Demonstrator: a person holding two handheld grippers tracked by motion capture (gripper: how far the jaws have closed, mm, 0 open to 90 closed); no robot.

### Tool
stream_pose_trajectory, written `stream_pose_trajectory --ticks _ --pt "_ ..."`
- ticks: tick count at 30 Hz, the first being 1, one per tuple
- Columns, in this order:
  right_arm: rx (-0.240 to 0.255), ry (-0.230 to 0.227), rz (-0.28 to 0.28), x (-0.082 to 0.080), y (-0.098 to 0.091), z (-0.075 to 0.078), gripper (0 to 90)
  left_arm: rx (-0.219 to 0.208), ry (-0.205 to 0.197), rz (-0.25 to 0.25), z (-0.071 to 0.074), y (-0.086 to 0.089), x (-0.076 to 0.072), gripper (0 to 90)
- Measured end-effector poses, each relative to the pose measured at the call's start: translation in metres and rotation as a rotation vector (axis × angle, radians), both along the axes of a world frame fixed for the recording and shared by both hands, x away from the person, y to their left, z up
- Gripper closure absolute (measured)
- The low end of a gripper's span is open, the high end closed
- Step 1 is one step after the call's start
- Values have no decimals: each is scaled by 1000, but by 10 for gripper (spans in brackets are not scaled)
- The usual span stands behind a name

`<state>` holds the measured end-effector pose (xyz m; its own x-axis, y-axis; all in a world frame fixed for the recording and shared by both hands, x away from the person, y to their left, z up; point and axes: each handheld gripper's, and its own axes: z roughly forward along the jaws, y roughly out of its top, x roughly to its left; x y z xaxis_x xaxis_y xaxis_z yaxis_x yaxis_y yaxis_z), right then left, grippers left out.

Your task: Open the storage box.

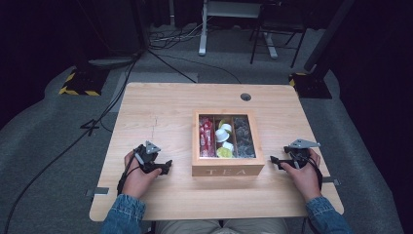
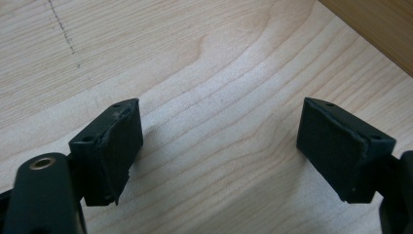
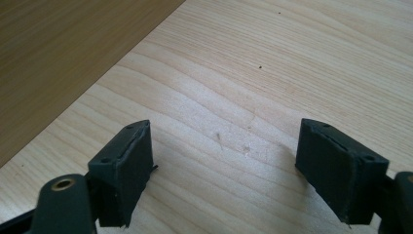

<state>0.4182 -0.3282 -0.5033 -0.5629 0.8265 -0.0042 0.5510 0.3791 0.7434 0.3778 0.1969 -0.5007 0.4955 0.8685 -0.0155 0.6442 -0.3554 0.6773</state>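
- I've got the light wooden box marked TEA (image 1: 228, 170) at the middle of the pale wooden table (image 1: 160, 109), lid open, three compartments.
- Left compartment: red packets (image 1: 206, 138). Middle: white and yellow-green capsules (image 1: 224, 137). Right: dark grey packets (image 1: 243, 138).
- My left gripper (image 1: 164, 167) rests left of the box, jaws wide, empty.
- My right gripper (image 1: 275, 160) rests right of it, jaws wide, empty.

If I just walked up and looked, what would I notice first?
Probably the wooden tea box in the middle of the table, marked TEA on its front, with red packets, white and yellow-green cups and dark packets in three compartments. On either side sit the left gripper and right gripper, jaws open and empty, each in a hand.
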Motion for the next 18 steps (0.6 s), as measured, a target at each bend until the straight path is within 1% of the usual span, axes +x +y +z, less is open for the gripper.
stream_pose_trajectory --ticks 3,5,7,13,15,18 --pt "1 0 0 0 0 0 211 0 4 -3 2 1 -1 211" --pt "2 0 0 0 0 0 211 -9 -4 8 5 2 -3 213" --pt "1 0 0 0 0 0 211 -6 -4 9 10 3 -5 214" --pt "1 0 0 0 0 0 211 -23 -23 0 29 1 -13 243" --pt "1 0 0 0 0 0 211 -20 -29 -5 35 0 -15 246" --pt "1 0 0 0 0 0 212 -31 -39 -6 44 -2 -19 256"
